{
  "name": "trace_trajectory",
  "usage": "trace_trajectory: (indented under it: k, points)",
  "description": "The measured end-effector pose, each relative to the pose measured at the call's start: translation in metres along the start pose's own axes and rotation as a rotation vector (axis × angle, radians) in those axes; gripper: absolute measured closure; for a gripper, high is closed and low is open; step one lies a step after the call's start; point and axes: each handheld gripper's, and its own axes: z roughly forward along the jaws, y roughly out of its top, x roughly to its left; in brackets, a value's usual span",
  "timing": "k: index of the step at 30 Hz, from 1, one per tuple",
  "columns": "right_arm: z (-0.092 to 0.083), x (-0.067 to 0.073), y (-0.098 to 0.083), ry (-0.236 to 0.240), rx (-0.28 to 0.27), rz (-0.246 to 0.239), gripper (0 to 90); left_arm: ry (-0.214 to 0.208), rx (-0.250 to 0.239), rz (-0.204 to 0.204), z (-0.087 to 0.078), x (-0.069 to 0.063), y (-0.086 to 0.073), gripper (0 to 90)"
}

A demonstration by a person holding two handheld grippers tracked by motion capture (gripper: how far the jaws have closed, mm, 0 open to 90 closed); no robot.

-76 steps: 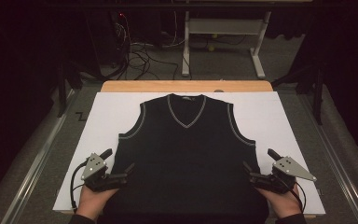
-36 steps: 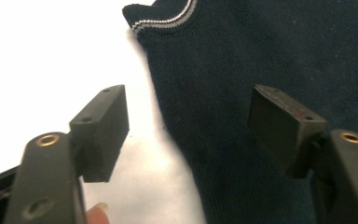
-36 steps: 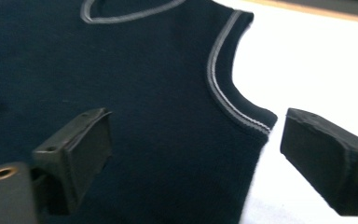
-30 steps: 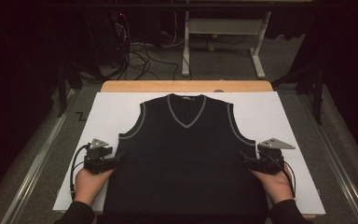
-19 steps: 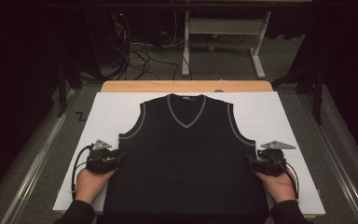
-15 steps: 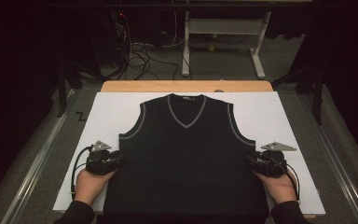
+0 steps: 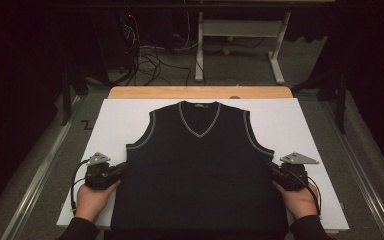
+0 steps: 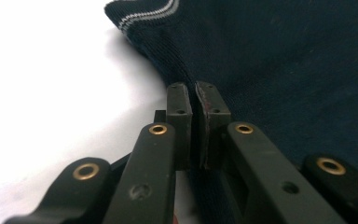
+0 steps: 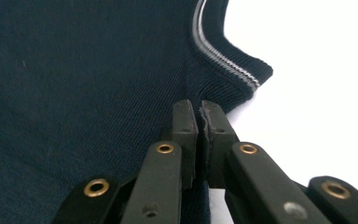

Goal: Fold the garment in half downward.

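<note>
While both sets of jaws have just closed, pinching the vest (image 7: 200,175) side edges between them, lift evenly together.

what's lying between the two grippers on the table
In the high view, the dark sleeveless v-neck sweater spans the whole stretch, from the left gripper to the right gripper; each pinches a side edge.

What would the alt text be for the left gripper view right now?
The left claw, seen from just behind its two black jaws, is shut on the side edge of a dark navy knit vest, just below the armhole with its grey-striped trim. The jaws have just been closing, with the fabric between them. To the left lies the white table cover.
</note>
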Motion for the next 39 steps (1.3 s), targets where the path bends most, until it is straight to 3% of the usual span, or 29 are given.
trace_trajectory:
  k: [7,11,17,25,39]
  points:
    - [-0.010,-0.003,-0.003,0.014,-0.062,-0.006,86.9,-0.031,-0.035,0.018,-0.021,-0.008,-0.006,81.1]
    - [-0.024,-0.002,-0.013,0.053,-0.082,-0.011,87.0,-0.049,-0.023,0.032,-0.032,-0.013,-0.017,81.0]
    - [-0.041,0.004,-0.020,0.074,-0.113,-0.028,87.0,-0.059,-0.022,0.051,-0.044,-0.018,-0.026,80.9]
    - [-0.067,0.011,-0.041,0.118,-0.117,-0.056,87.0,-0.082,-0.001,0.061,-0.055,-0.022,-0.038,80.8]
    - [-0.088,0.020,-0.064,0.148,-0.096,-0.086,85.3,-0.103,0.039,0.109,-0.072,-0.036,-0.063,79.6]
